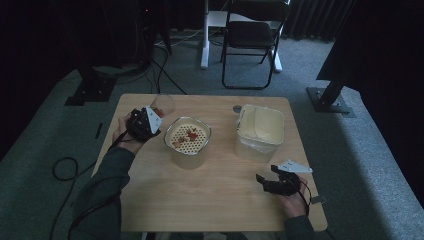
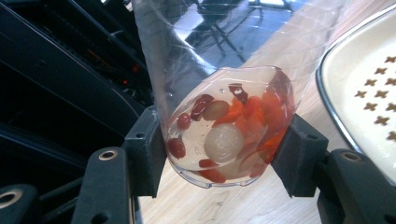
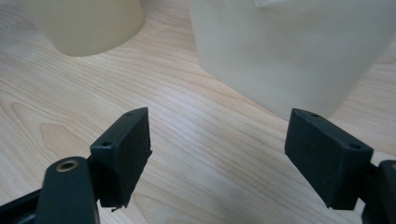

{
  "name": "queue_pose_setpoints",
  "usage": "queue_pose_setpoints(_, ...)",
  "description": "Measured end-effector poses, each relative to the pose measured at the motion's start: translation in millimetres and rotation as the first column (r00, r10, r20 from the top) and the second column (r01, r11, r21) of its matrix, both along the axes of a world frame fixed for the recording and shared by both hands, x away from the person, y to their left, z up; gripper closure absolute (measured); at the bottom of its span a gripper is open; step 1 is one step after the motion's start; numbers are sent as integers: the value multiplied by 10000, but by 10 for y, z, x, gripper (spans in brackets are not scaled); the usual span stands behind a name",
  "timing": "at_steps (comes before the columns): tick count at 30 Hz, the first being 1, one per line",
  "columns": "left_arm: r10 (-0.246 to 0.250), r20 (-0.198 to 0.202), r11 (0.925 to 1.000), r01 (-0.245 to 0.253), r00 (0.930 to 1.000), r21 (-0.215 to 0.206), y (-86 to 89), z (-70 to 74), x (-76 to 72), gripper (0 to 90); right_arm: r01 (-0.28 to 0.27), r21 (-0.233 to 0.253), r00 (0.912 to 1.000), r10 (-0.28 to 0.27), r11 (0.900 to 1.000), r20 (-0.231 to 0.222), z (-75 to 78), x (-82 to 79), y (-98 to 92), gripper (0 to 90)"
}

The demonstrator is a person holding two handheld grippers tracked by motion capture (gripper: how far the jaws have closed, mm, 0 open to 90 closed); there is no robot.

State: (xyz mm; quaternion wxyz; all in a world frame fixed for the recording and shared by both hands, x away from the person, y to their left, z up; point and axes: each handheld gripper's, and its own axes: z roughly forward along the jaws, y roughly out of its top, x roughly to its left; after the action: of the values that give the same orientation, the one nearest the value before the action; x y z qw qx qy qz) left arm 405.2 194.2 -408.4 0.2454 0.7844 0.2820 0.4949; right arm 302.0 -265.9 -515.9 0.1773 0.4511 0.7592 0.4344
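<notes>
The right tongs [image 1: 267, 179] rest at the near right of the counter [image 1: 220, 200], jaws apart and holding nothing. In the right gripper view the white tub [image 3: 289, 51] stands just beyond them, untouched.

The left tongs [image 2: 224, 154] are clamped on a clear cup [image 2: 233, 126] at the far left of the counter, just left of the bowl [image 1: 187, 137]. The jaws press on the cup's lower wall, one on each side. The cup is tilted, mouth away from the tongs, and holds red and orange pieces, one pale round piece and some liquid.

Handling, as a judgement:
- The cup looks thin and light, and its wall will likely flex under pressure.
- Its smooth wall may slip; a hold low on the body, near the base, seems firmest.
- Excess force could buckle or crack it.
- The contents are wet and loose and will run out quickly once tipped.

The bowl carries a perforated insert [image 1: 188, 136] with a few red pieces on it. The tub stands to the right of the bowl, well apart from the cup.
</notes>
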Motion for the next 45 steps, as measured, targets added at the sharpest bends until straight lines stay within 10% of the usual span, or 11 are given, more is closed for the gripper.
queue_pose_setpoints(17,77,257,9893,-113,9996,1454,24,-1,1,424,253,109,9994,-251,9996,-236,-62,4,-88,226)
queue_pose_setpoints(45,-223,591,9315,-7,9980,3638,-72,19,-5,424,212,126,9989,-207,9997,-420,-111,9,-122,234)
